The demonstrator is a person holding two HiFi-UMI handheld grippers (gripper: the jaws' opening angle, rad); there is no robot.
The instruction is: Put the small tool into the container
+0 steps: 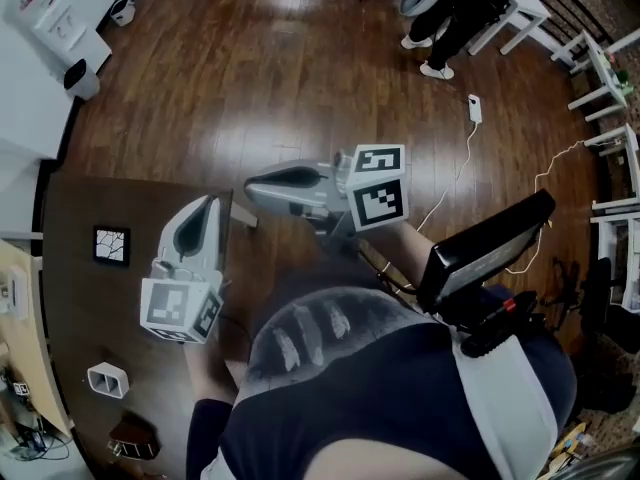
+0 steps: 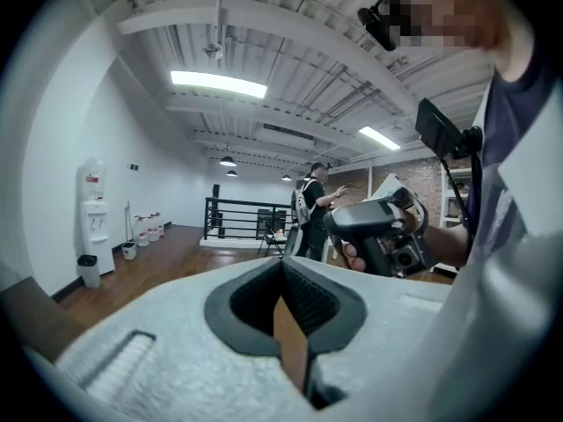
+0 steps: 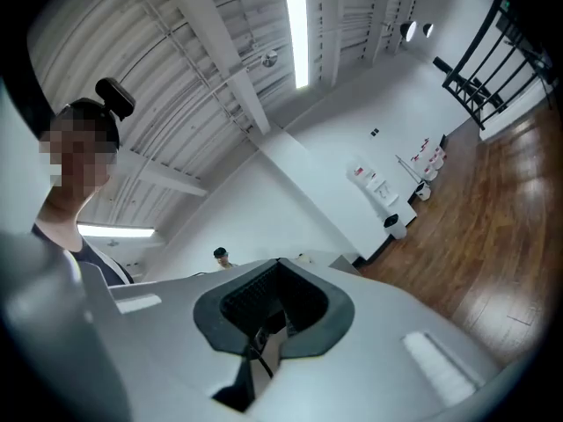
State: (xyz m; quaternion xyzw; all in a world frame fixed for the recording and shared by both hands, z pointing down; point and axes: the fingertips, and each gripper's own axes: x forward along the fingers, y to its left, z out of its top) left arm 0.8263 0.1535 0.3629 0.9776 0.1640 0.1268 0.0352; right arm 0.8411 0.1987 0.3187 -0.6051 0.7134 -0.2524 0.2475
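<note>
Claws both pressed together and empty: left claw [image 1: 208, 204] over the counter [image 1: 70, 208], right claw [image 1: 255, 188] over the floor [image 1: 300, 68]. Seemingly the small tool [image 1: 135, 438], dark, lies near the white container [image 1: 107, 378]; probably light, rigid, best pinched mid-body.

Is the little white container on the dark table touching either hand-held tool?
No, the white container sits on the dark table, clear of the left gripper and right gripper.

Left gripper [image 1: 209, 202] over the table [image 1: 80, 318] edge; right gripper [image 1: 251, 186] rightward above floor [image 1: 250, 68]; container [image 1: 107, 378] on table
</note>
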